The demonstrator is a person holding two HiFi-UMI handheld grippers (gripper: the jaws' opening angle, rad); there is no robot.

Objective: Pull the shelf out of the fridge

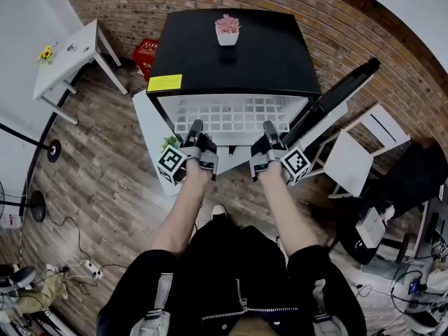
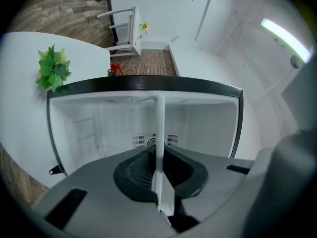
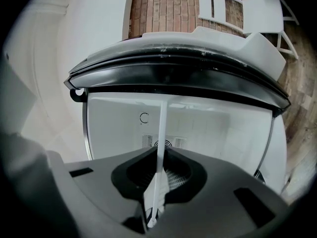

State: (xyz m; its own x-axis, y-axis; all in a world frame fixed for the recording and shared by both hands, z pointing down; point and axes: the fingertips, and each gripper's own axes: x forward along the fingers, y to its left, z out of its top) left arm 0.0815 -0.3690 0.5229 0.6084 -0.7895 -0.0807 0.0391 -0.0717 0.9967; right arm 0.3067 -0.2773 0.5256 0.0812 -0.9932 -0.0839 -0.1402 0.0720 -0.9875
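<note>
Head view, looking down: your black-jacketed torso fills the bottom of frame, both forearms reaching up toward ctr. Your left gripper [image 1: 195, 127] and right gripper [image 1: 269, 128] sit side by side at frame ctr. Each has its fingers clamped on the front edge of the shelf [image 1: 231, 114], a white wire grid. The shelf sticks partway out of the open front of the fridge [image 1: 231, 54], a small black unit at upper ctr on a wood floor [image 1: 105, 180].

In the left gripper view the shelf [image 2: 159, 125] shows edge-on as a thin white strip pinched between the dark fingers [image 2: 136, 170]. Same in the right gripper view: shelf [image 3: 161, 128] between fingers [image 3: 183, 175]. Beyond it is the white fridge interior w/ a vent [image 2: 153, 140] on the back wall.

The fridge door [image 1: 343, 93] hangs open toward frame right. On the fridge top: yellow label [image 1: 164, 83] at the near left corner, pink plant in a white pot [image 1: 227, 31] farther back. Upper left: small white counter [image 1: 70, 54]. Right: white chair [image 1: 367, 142]. Brick wall [image 1: 350, 19] behind.
</note>
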